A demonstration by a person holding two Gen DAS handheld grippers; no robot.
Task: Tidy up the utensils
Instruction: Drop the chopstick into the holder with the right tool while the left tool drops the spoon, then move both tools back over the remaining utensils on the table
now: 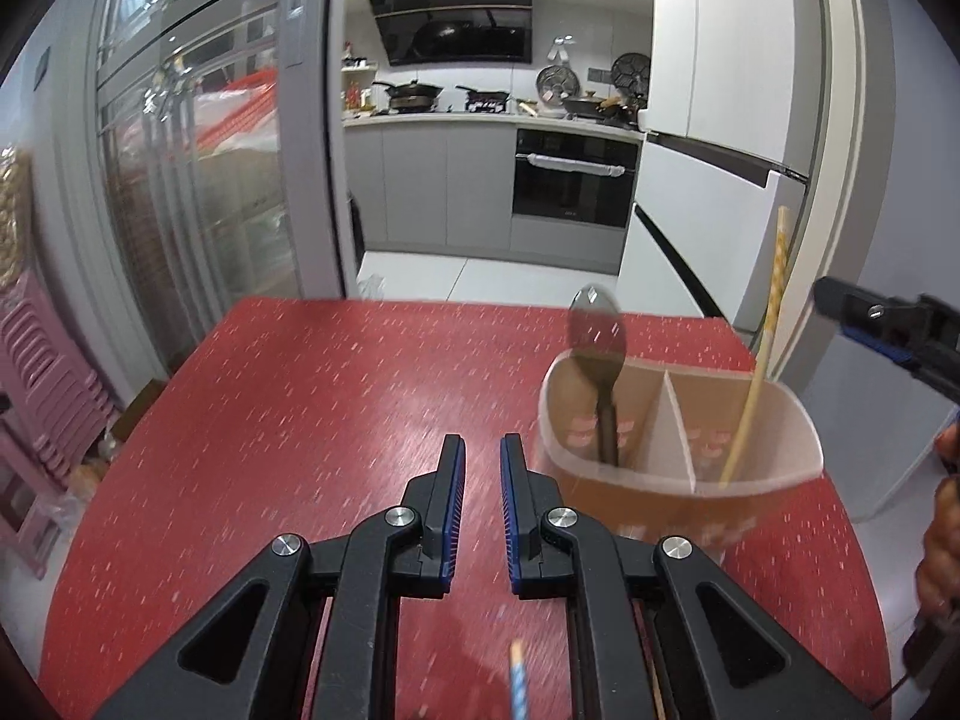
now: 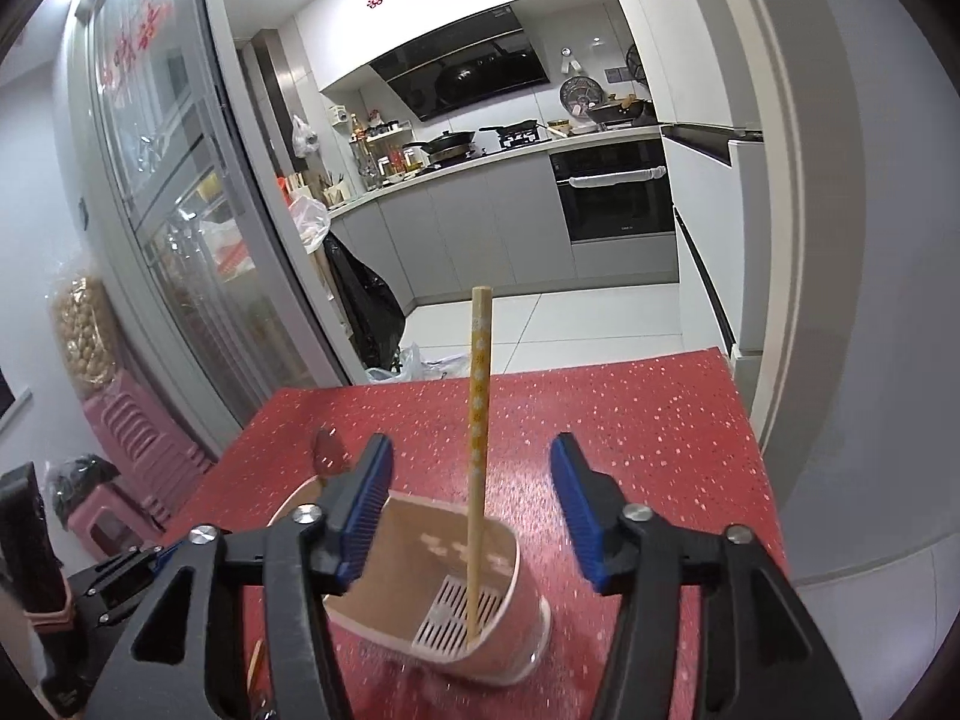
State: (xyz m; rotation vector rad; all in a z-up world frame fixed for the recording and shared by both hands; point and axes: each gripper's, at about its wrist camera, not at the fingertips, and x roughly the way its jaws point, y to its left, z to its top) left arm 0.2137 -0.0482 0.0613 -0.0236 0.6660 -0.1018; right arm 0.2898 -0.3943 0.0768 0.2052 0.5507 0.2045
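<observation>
Standing upright on the red speckled table point(image 2: 630, 420), the utensil holder point(image 1: 678, 480) was a brown cup-like caddy with a pale rim and a white divider splitting it into two compartments. A dark spoon point(image 1: 597, 336) stood in the compartment farther from the right gripper, handle down, bowl rising above the rim. One yellow patterned chopstick point(image 2: 478, 432) leaned in the other compartment, its lower end resting on the slotted drain grid at the bottom of the holder.

The right gripper point(image 2: 474, 510) hovered just above the holder, its jaws apart; the chopstick stood free in the gap between them, touched by neither blue pad. The left gripper point(image 1: 482, 504) sat just beside the holder, over bare table, its jaws drawn close together with a narrow gap and nothing between them. Another chopstick point(image 1: 517, 681), blue-patterned at its tip, lay on the table below the left gripper, well short of the holder.
</observation>
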